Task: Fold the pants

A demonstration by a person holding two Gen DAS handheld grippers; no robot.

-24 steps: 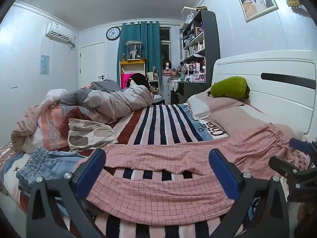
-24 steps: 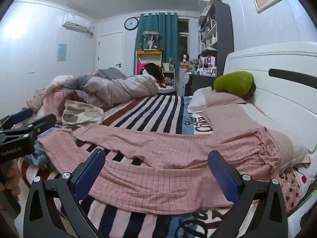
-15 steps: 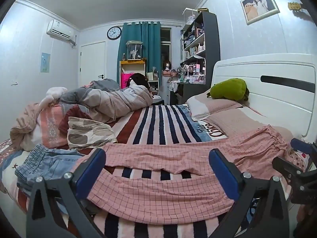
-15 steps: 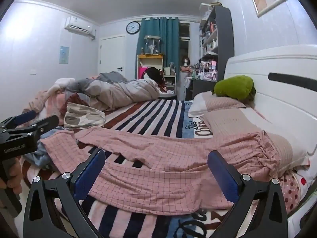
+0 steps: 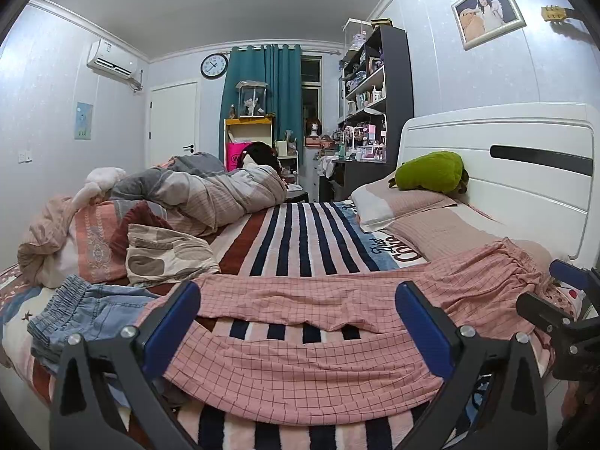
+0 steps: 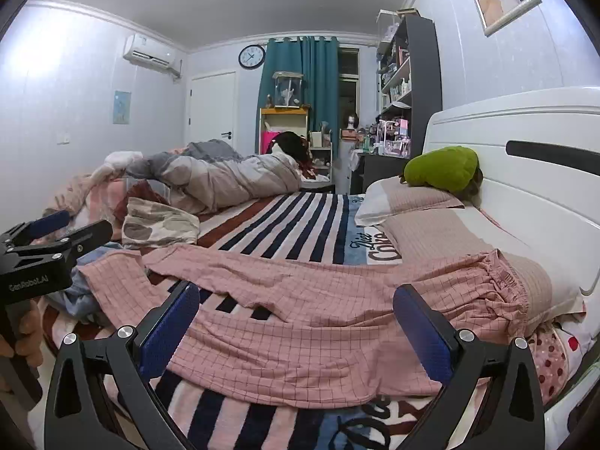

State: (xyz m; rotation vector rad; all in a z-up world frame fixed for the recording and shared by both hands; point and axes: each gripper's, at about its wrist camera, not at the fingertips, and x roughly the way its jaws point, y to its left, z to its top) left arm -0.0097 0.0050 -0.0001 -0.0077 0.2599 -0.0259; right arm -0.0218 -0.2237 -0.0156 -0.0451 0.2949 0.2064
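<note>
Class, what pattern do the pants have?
Pink with a thin dark grid check; clearest in the right wrist view.

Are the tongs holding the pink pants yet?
No. Both the left tongs and the right tongs are open and empty. The pink checked cloth pants lie spread on the striped bed blanket.

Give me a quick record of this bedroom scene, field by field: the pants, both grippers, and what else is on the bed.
pants: pink checked, spread flat across the striped blanket, unfolded
waistband: gathered, toward the headboard, lying on a pillow
legs: pointing away from the headboard, a gap between them
left gripper: open, holding nothing
right gripper: open, holding nothing
also on bed: denim shorts, green plush toy, rumpled duvet
</note>
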